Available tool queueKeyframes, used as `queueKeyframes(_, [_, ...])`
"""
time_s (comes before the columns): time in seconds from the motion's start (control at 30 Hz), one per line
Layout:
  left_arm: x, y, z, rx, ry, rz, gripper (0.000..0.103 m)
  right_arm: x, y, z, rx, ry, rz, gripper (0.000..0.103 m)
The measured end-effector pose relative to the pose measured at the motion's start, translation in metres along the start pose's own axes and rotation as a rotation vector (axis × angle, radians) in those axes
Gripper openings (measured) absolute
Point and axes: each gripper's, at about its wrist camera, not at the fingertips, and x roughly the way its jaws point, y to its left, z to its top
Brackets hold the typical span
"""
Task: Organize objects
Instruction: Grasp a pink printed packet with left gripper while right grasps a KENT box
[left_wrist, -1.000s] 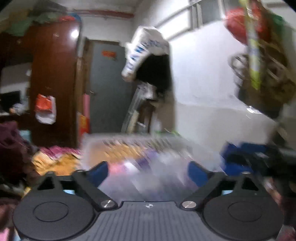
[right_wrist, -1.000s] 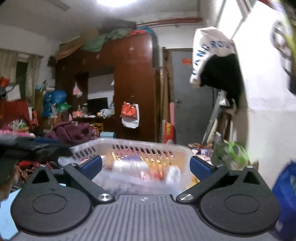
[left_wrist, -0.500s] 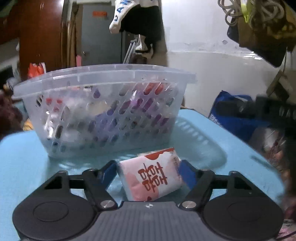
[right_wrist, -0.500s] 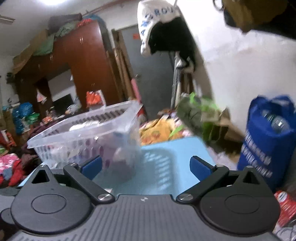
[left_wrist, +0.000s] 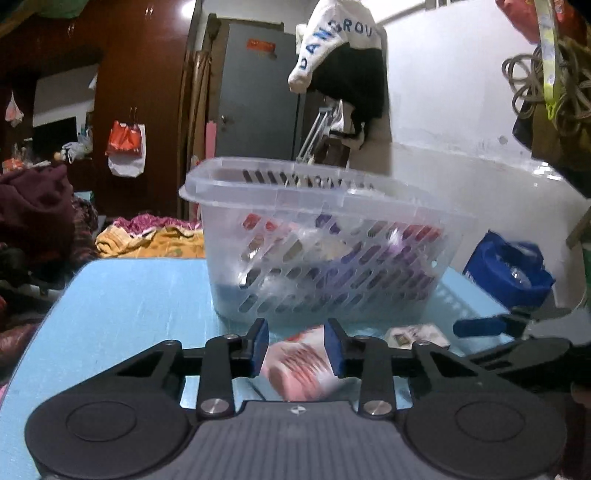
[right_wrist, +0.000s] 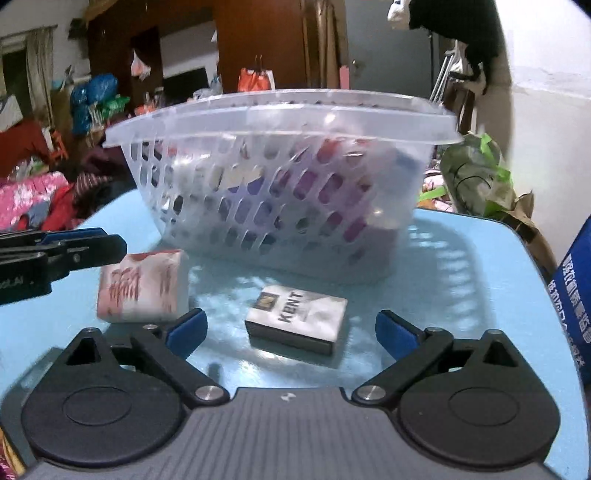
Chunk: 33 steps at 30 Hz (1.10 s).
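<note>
The left tool (left_wrist: 295, 347) has its blue pads closed against both sides of a pink-and-white tissue pack (left_wrist: 301, 369). The pack sits between the pads, resting on the light-blue tabletop (left_wrist: 129, 306). Directly ahead of this tool stands a clear perforated basket (left_wrist: 325, 251), already containing assorted items. Ahead and to the right of the tool lies a pale cigarette box (left_wrist: 413, 334), apart from the tissue pack. Further right, one blue pad of the right tool enters the left wrist view.

The right tool (right_wrist: 291, 330) stands wide, with nothing pressed between its pads. The cigarette box (right_wrist: 297, 321), marked KENT, lies flat on the tabletop (right_wrist: 461, 266) between and just ahead of the pads, touching neither. To the left of this tool is the tissue pack (right_wrist: 144, 286), with the left tool's arm (right_wrist: 55, 254) reaching in over it. The basket (right_wrist: 280, 177) stands beyond the box, straight ahead.
</note>
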Motion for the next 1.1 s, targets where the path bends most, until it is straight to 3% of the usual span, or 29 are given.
queueKeyframes(0.13, [0.010, 0.001, -0.003, 0.012, 0.032, -0.004, 0.043, 0.009, 0.005, -0.002, -0.013, 0.039, -0.005, 0.100])
queueKeyframes(0.2, [0.011, 0.000, -0.005, 0.024, 0.025, 0.005, 0.070, 0.011, 0.006, -0.003, -0.018, 0.049, -0.011, 0.100])
queueKeyframes(0.23, [0.011, -0.002, -0.005, 0.032, 0.021, 0.018, 0.076, 0.010, 0.007, -0.004, -0.022, 0.048, -0.015, 0.099])
queueKeyframes(0.4, [0.020, -0.010, -0.008, 0.078, 0.045, 0.092, 0.085, 0.007, 0.008, -0.005, -0.049, 0.037, -0.004, 0.088])
queueKeyframes(0.57, [0.024, -0.022, -0.006, 0.100, 0.056, 0.078, 0.085, 0.005, 0.009, -0.005, -0.039, 0.020, -0.005, 0.074])
queueKeyframes(0.97, [0.044, -0.014, 0.000, -0.040, 0.123, 0.025, 0.086, 0.000, -0.004, -0.006, -0.020, 0.016, -0.013, 0.074])
queueKeyframes(1.1, [0.050, -0.017, 0.000, -0.040, 0.135, 0.033, 0.087, -0.002, -0.013, -0.007, -0.005, 0.019, -0.016, 0.076])
